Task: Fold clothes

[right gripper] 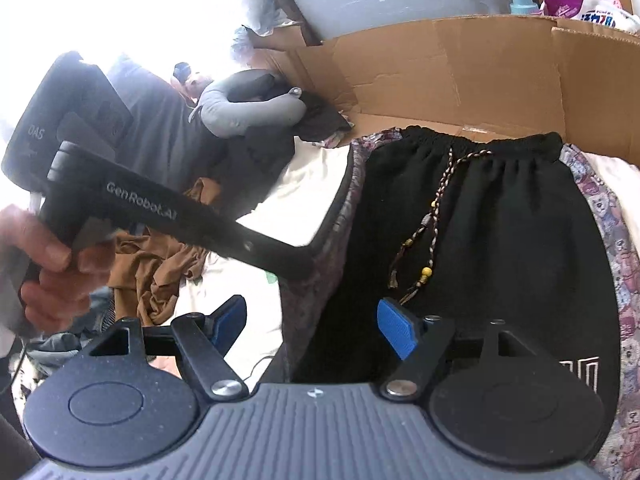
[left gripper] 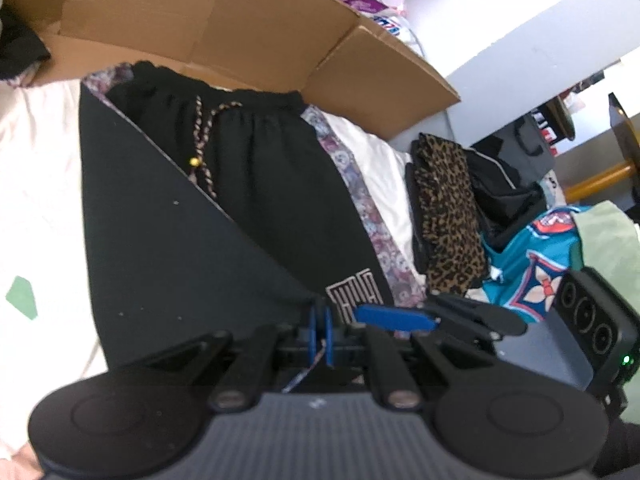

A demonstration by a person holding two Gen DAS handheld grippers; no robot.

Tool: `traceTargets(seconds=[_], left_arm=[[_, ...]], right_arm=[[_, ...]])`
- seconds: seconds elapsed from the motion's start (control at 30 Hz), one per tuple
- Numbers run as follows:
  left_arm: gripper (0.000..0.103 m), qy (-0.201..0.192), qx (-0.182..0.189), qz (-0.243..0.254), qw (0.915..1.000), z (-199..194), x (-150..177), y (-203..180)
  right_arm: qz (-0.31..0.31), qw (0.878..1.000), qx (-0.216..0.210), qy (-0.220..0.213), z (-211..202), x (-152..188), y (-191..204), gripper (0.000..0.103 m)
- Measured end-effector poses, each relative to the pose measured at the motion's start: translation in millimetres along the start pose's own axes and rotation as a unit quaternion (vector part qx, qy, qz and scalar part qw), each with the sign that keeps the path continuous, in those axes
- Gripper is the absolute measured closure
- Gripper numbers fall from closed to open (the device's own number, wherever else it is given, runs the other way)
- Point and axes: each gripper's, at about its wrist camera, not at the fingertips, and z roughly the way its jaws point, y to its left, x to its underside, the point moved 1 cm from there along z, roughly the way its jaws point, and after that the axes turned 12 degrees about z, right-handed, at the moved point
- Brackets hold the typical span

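Right tool (right gripper: 312, 326) spread wide over black shorts (right gripper: 480, 240), cardboard box (right gripper: 460, 76) behind

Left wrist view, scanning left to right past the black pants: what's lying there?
Black pants → floral strip → white sheet → leopard-print garment → black clothes → teal jersey → green cloth.

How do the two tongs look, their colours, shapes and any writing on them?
Both tongs are black, with blue ribbed pads: left tongs, right tongs. Each has a grey ridged body and two round black discs. The left tongs, seen in the right wrist view, carry the white words "GenRobot.AI" on a long black arm. A green light glows on the right tongs' black box.
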Motion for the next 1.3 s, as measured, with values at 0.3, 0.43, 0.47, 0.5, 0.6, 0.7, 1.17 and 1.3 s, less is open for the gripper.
traceTargets(seconds=[0.3,0.43,0.47,0.5,0.6,0.7,1.17,1.3], left_arm=[[0.098,-0.005,0.024,-0.023,0.9994,9.9,6.3,0.2],[0.098,-0.008,0.035,-0.031,0.9989,11.3,7.1,-2.1],[0.098,-0.009,0.036,-0.031,0.9988,11.2,7.0,-2.9],[0.098,-0.009,0.038,-0.031,0.9987,11.2,6.8,-3.7],[0.098,-0.009,0.046,-0.032,0.9984,12.3,6.0,-6.1],[0.098,-0.012,0.050,-0.035,0.9981,13.6,4.0,-9.3],[0.090,-0.017,0.024,0.029,0.9992,13.7,6.8,-33.7],[0.045,-0.037,-0.025,0.035,0.9984,-0.1,11.8,-26.7]], right_arm=[[0.029,1.000,0.003,-0.001,15.7,1.3,-6.5,0.060],[0.035,0.999,0.006,0.002,27.6,4.1,-6.4,0.068],[0.035,0.999,0.007,0.004,30.8,5.0,-5.6,0.069],[0.036,0.999,0.007,0.005,34.0,5.9,-4.9,0.071],[0.033,0.999,0.014,0.001,38.3,6.3,-2.2,0.081],[0.035,0.999,0.033,-0.013,38.4,4.6,-4.4,0.084],[0.065,0.996,0.056,-0.034,35.2,7.4,-21.4,0.102],[0.090,0.994,0.052,-0.032,34.7,8.7,-32.2,0.102]])
